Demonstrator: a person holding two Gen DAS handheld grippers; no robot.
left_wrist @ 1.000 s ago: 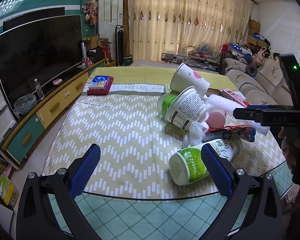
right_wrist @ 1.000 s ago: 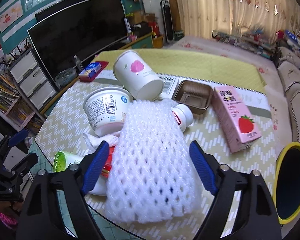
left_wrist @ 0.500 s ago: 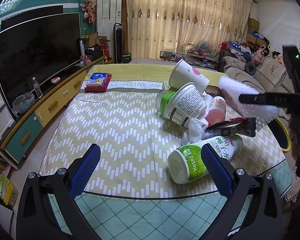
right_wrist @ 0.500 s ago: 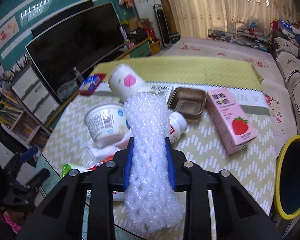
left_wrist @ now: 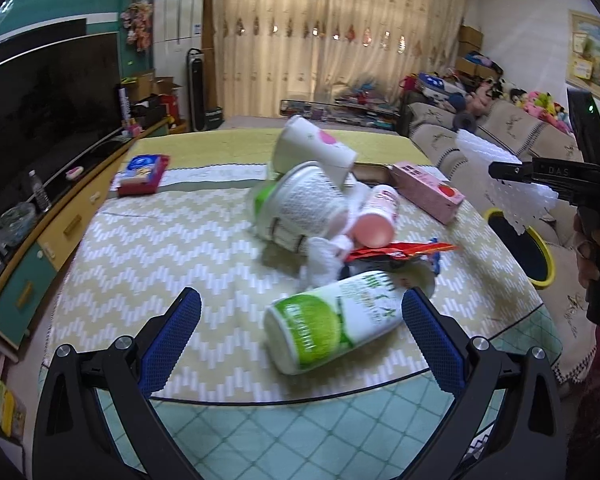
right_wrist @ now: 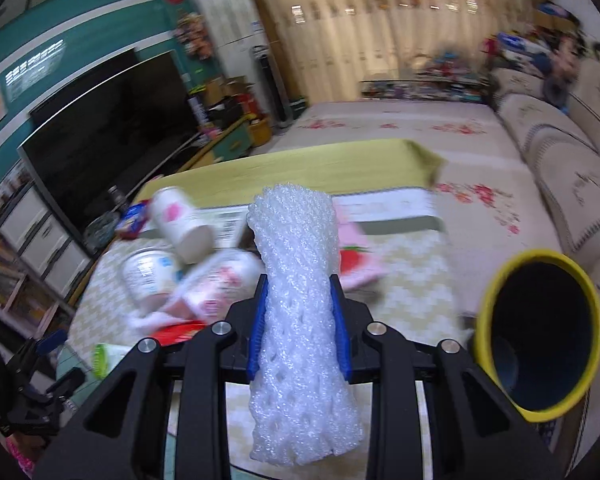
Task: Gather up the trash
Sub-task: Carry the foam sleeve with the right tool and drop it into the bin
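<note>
Bench (left_wrist: pixel 148 240), round-edged, covered in a yellow-and-white zigzag cloth; trash heaped on its far right half.

Yellow-rimmed bin (right_wrist: pixel 540 332) with a dark inside, off the bench's right edge, mouth tipped toward the right wrist camera; also seen past the bench edge from the left wrist (left_wrist: pixel 542 248).

White foam net sleeve (right_wrist: pixel 300 320), long and tubular, clamped at mid-length between the blue pads of the right tongs (right_wrist: pixel 299 328), which are closed in tight on it. Both ends stick out free. It is held in the air above the near right side of the bench, just left of the bin.

Left tongs (left_wrist: pixel 300 340) spread wide, nothing between the pads, low over the near bench edge.

Green-and-white bottle (left_wrist: pixel 332 320) lying on its side between the left pads' line of sight, near the edge.

White tub (left_wrist: pixel 300 208) on its side, printed label showing; a white paper cup (left_wrist: pixel 312 152) with a pink mark tilted against it from behind.

Pink strawberry carton (left_wrist: pixel 428 192) lying flat, right of the heap.

Pink-capped small bottle (left_wrist: pixel 376 220) on its side, touching the tub.

Red wrapper (left_wrist: pixel 396 250) and crumpled white tissue (left_wrist: pixel 324 264) between the small bottle and the green one.
</note>
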